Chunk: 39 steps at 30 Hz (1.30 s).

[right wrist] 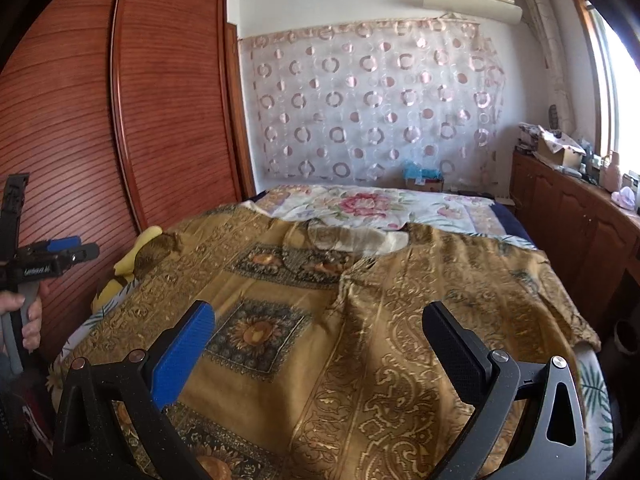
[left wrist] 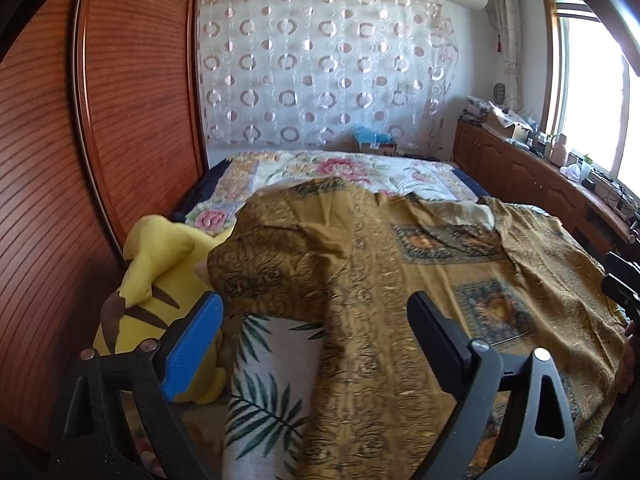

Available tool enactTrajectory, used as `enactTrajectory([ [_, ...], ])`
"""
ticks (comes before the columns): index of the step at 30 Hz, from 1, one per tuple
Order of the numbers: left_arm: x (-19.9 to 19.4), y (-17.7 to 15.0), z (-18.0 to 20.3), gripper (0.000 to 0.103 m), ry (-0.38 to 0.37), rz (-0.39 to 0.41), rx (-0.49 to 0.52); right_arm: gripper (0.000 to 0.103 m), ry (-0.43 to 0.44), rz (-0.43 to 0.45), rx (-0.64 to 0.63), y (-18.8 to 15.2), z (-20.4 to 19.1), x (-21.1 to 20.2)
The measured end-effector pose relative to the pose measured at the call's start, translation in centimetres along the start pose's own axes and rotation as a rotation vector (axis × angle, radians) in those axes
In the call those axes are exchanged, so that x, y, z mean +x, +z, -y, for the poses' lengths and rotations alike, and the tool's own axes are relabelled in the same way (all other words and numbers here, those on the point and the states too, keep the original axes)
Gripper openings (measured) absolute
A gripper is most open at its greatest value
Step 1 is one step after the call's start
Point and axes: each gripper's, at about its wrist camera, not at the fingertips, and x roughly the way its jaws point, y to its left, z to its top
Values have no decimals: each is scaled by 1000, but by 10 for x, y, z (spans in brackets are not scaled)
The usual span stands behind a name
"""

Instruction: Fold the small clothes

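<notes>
A golden-brown patterned garment lies spread over the bed, its left sleeve draped over a plush toy. It fills the middle of the right wrist view too. My left gripper is open and empty, hovering above the garment's left part. My right gripper is open and empty above the garment's near middle. The left gripper also shows at the left edge of the right wrist view, held in a hand, its fingers end-on.
A yellow plush toy lies at the bed's left side against a wooden wardrobe. A leaf-print sheet and a floral quilt cover the bed. A wooden cabinet with clutter runs along the right under a window.
</notes>
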Motion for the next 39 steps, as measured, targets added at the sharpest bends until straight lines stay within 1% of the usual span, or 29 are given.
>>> enactTrajectory([
  [1,5,0,-6,87,2,-11,-7,103,6,-12,-3,0,-1,4],
  [4,24,-2,-26,85,17,-57,-37,103,27,-40,-5,2,-1,10],
  [5,29,-2,-30,83,18,-72,-44,103,29,-46,-8,2,-1,12],
  [9,57,-6,-48,80,14,-136,-63,103,43,-80,-36,5,-5,16],
  [13,87,-8,-59,77,-24,-199,-91,103,64,-119,-47,12,-4,21],
  [18,119,-7,-66,77,-46,-290,-96,103,83,-132,-52,15,-5,19],
  [20,128,-7,-67,77,-75,-326,-108,103,83,-134,-61,16,-5,18],
  [22,134,-7,-68,77,-103,-346,-117,103,87,-132,-67,17,-5,20],
  [24,136,-7,-67,76,-112,-353,-113,103,88,-133,-73,19,-4,23],
  [25,137,-6,-66,69,-116,-356,-111,103,88,-131,-76,19,-5,23],
  [26,136,-7,-66,56,-118,-356,-113,103,87,-129,-80,21,-5,24],
  [27,136,-7,-66,51,-127,-355,-117,103,88,-130,-82,23,-5,24],
  [28,135,-6,-66,43,-137,-349,-116,103,91,-129,-85,25,-8,27],
  [29,135,-6,-66,38,-138,-346,-107,103,96,-128,-87,27,-9,29],
  [30,132,-6,-64,35,-118,-339,-89,103,100,-129,-91,30,-9,30],
  [31,131,-5,-62,30,-98,-332,-68,103,102,-128,-97,32,-8,34],
  [34,123,-2,-55,6,-28,-307,-5,103,97,-127,-108,36,-8,41],
  [37,107,6,-58,5,-31,-259,-5,103,105,-127,-99,35,-10,45],
  [39,94,15,-54,4,-30,-207,23,103,105,-131,-103,33,-11,48],
])
